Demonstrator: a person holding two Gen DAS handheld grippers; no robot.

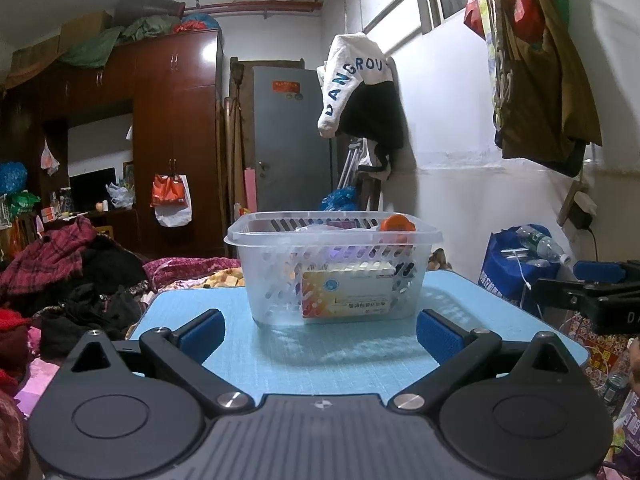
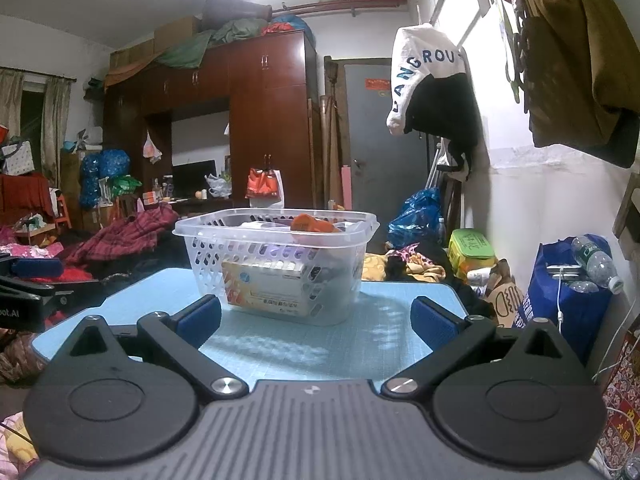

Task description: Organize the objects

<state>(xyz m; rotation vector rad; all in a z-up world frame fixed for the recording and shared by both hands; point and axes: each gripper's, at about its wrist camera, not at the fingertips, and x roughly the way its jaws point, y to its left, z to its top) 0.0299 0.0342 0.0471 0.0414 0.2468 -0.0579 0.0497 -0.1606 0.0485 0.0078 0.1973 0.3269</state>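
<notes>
From my left wrist view, the left gripper (image 1: pixel 318 332) has its two blue-padded fingers (image 1: pixel 202 330) spread wide with nothing between them, hovering low over the near part of the light-blue gridded tabletop (image 1: pixel 320 356). At twelve o'clock from it, set apart from the fingertips, stands the clear perforated plastic basket (image 1: pixel 334 268), upright on the tabletop. Inside, leaning against the near wall, is a white and orange cardboard medicine box (image 1: pixel 346 294) with a round blue mark; at about one o'clock near the rim sits an orange rounded plastic piece (image 1: pixel 396 225); what it belongs to I cannot tell. At three o'clock, off the table's right edge, I see the side of the right gripper (image 1: pixel 600 284), level with the basket.

From my right wrist view, the right gripper (image 2: pixel 314 320) is likewise spread wide and holds nothing, its blue pads (image 2: pixel 432 322) over the near tabletop (image 2: pixel 360 344). The basket (image 2: pixel 276 264) stands at about eleven o'clock, clear of the fingers, with the medicine box (image 2: pixel 268 290) against its near wall and the orange piece (image 2: pixel 312 224) lying across the top. At nine o'clock the left gripper (image 2: pixel 24 280) shows at the frame edge, beside the table.
</notes>
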